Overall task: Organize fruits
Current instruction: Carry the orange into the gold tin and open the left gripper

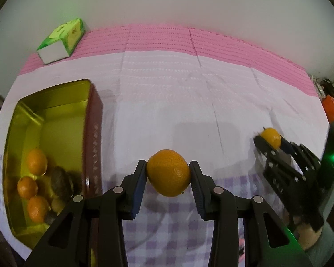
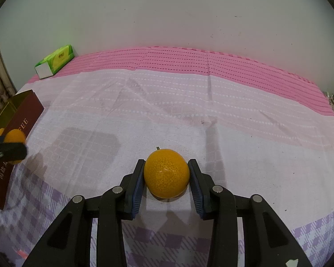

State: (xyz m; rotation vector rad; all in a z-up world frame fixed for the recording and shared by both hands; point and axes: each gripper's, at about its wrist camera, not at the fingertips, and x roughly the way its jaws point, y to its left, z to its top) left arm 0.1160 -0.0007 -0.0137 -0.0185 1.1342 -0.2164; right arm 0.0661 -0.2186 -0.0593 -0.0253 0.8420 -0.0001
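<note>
Worktop (image 2: pixel 189 115) is covered w/ a cloth: pink ribbed band at the far edge, pale pink/white dotted stripes across the middle, lilac-and-white check nearest the cameras, creased in several places. Behind it a plain off-white wall (image 2: pixel 167 17), slightly marked. Green tissue box (image 1: pixel 62 40) sits at the far left corner against the wall, partly on the pink band. Tin (image 1: pixel 55 111), gold inside and dark red outside w/ lettering, stands on the left part of the cloth; inside its near end lie three small oranges (image 1: pixel 27 187) plus a few brownish fruits (image 1: pixel 60 181), touching one another. Left gripper (image 1: pixel 168 175) is clenched on an orange (image 1: pixel 168 173), pads pressing both sides, just right of the tin; whether the fruit is clear of the cloth can't be told. Right gripper (image 2: pixel 166 174) grasps a second orange (image 2: pixel 166 173) w/ a short stem, over the mid-right of the cloth; its shadow sits right under it, so contact w/ the cloth can't be told. In the left view the right gripper is well to the right w/ a green light beside it; orange and dark clutter lies past the worktop's right edge. At far left in the right view, pale vertical bars, unclear what.
</note>
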